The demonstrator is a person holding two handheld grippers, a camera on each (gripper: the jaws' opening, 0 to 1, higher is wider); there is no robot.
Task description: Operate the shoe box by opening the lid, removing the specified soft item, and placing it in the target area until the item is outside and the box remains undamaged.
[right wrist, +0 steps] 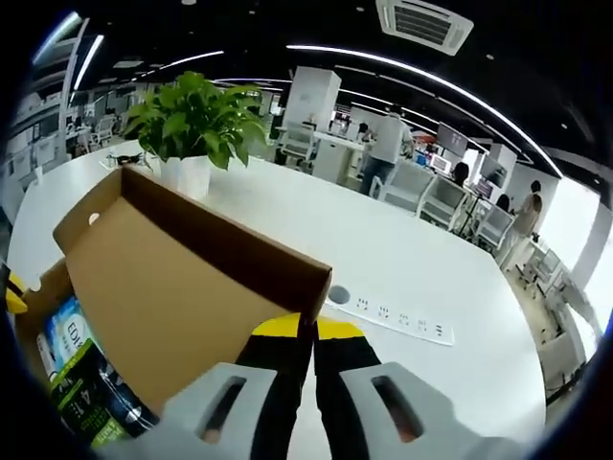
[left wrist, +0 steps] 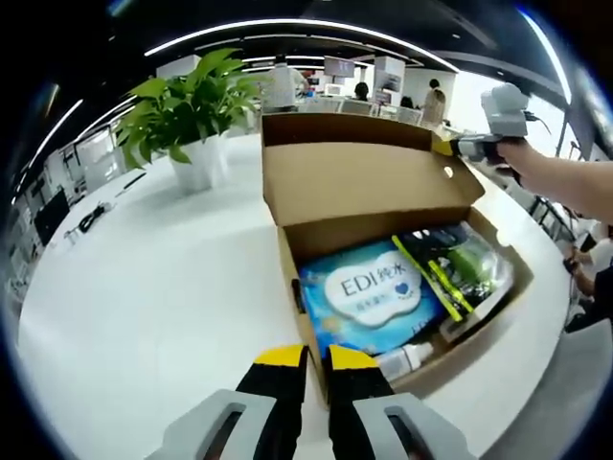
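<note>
On a wide white tabletop [left wrist: 144, 287], largest item first: one brown cardboard shoe box [left wrist: 311, 230], lid [left wrist: 364, 177] raised and standing open behind the well; in the right gripper view the right tongs [right wrist: 311, 331] are pressed together on the lid's far corner edge [right wrist: 316, 287], apparently pinching it; risk, a hard pull or twist here would crease or tear the hinge fold, and letting go could drop the lid back over the contents; next, a potted green plant [left wrist: 192, 115] in a white pot, standing beyond the box, well apart; a careless sweep of the lid arm could reach it; inside the box, a blue soft pack of tissues [left wrist: 369, 297] marked EDI, lying flat against the near wall, judged the soft item to remove; beside it, touching, a dark and green pouch [left wrist: 455, 268]; risk, a grab taken too wide drags the pouch out with the pack; smaller, a white bottle [left wrist: 404, 360] at the near corner, liable to roll; left tongs [left wrist: 319, 359], tips nearly together, holding nothing, just at the box's near wall; risk, pressing down would dent that wall.
</note>
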